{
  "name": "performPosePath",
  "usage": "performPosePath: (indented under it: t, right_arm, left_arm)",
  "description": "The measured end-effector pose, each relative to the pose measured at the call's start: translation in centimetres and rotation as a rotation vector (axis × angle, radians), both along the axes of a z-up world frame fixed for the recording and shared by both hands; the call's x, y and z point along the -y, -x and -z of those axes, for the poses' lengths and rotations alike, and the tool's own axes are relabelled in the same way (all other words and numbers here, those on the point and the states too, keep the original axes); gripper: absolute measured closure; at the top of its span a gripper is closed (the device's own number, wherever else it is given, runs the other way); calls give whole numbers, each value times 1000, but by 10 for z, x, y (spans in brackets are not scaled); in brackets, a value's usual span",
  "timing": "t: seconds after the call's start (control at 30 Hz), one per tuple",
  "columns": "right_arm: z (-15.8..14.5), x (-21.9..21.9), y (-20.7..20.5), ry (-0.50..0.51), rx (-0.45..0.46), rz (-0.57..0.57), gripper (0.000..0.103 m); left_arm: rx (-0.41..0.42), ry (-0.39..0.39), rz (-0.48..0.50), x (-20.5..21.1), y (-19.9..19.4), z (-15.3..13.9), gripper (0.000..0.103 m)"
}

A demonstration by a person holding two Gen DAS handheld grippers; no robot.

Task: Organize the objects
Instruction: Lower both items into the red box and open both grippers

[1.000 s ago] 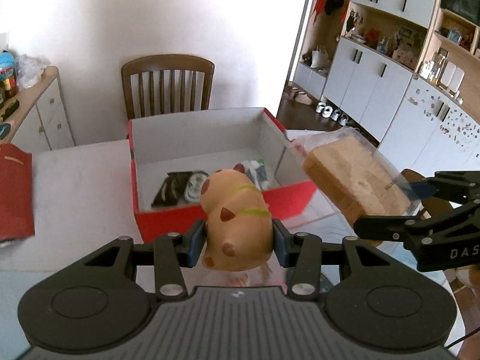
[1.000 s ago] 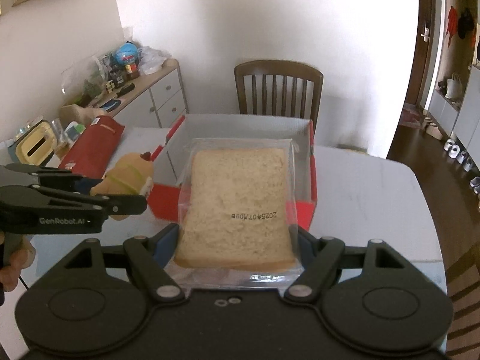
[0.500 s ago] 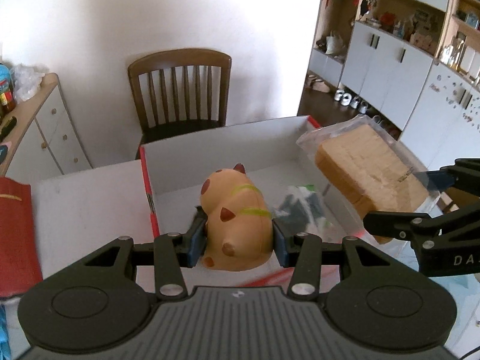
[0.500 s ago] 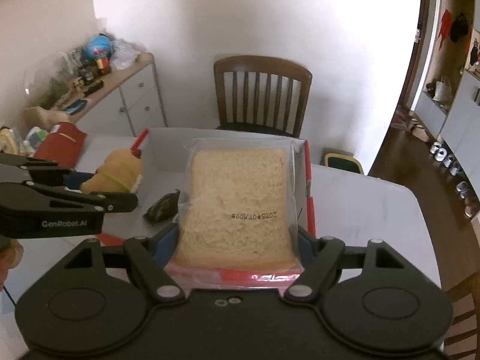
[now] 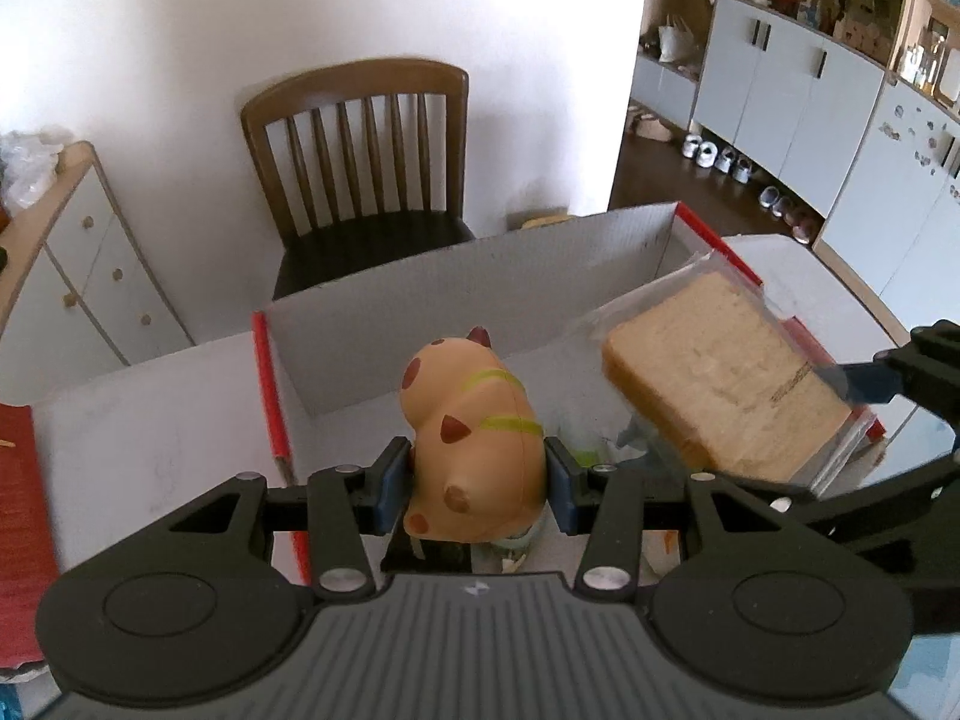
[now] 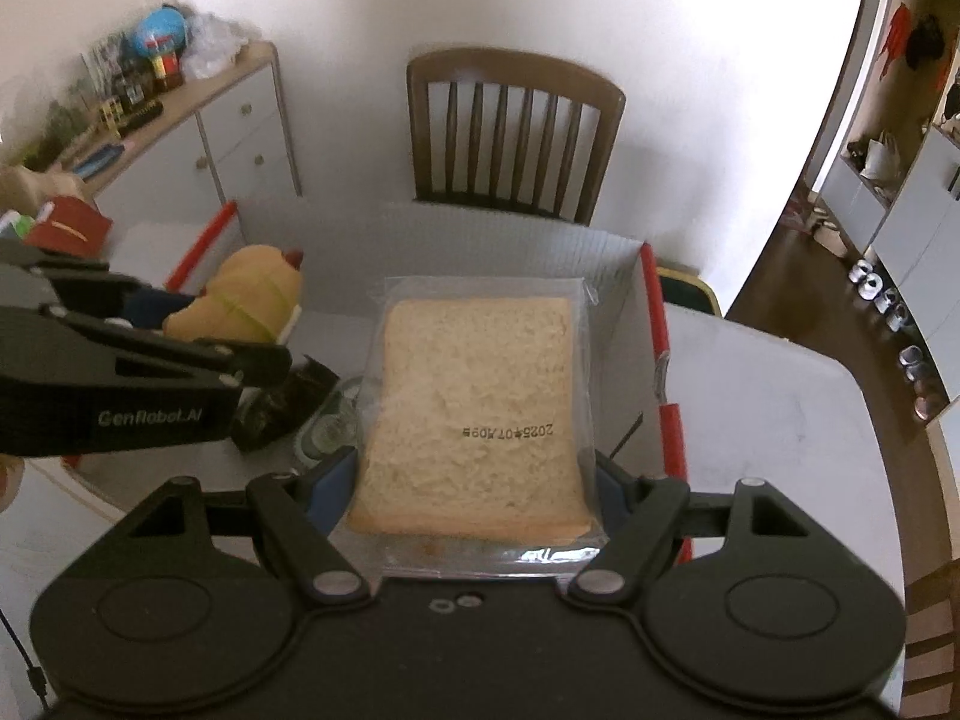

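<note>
My left gripper (image 5: 477, 483) is shut on an orange squishy animal toy (image 5: 474, 432) with brown spots and green stripes, held above the left half of the red cardboard box (image 5: 468, 276). My right gripper (image 6: 480, 480) is shut on a bagged slice of bread (image 6: 480, 408), held above the right half of the box (image 6: 654, 324). The toy (image 6: 246, 300) and the left gripper (image 6: 264, 354) show at the left of the right wrist view. The bread (image 5: 726, 378) shows at the right of the left wrist view. Dark packets (image 6: 282, 402) lie on the box floor.
A wooden chair (image 5: 360, 144) stands behind the white table (image 5: 150, 408). A red bag (image 5: 18, 510) lies on the table at the left. A sideboard (image 6: 198, 126) with clutter stands at the left wall. Cabinets (image 5: 798, 96) and shoes are at the right.
Both grippers have moved forward over the box with their loads. The box's front wall has passed under them, and the back wall and chair look closer.
</note>
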State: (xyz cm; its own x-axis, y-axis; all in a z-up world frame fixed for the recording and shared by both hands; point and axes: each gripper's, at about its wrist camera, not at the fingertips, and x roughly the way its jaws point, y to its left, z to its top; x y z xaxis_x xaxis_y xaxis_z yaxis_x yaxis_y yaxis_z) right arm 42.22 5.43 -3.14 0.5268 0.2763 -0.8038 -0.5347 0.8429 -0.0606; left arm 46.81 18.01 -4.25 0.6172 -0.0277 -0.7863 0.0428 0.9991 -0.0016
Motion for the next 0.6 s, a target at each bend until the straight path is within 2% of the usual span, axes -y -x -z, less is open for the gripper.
performPosePath:
  t: [0.33,0.6]
  right_arm:
    - [22,-9,-6,48,-33,-5,26]
    - [32,-10,-10,73,-44,3,24]
  left_arm:
    - [-117,-22,36,8,-19,36,57]
    - [-203,34,14,3,-30,52,56]
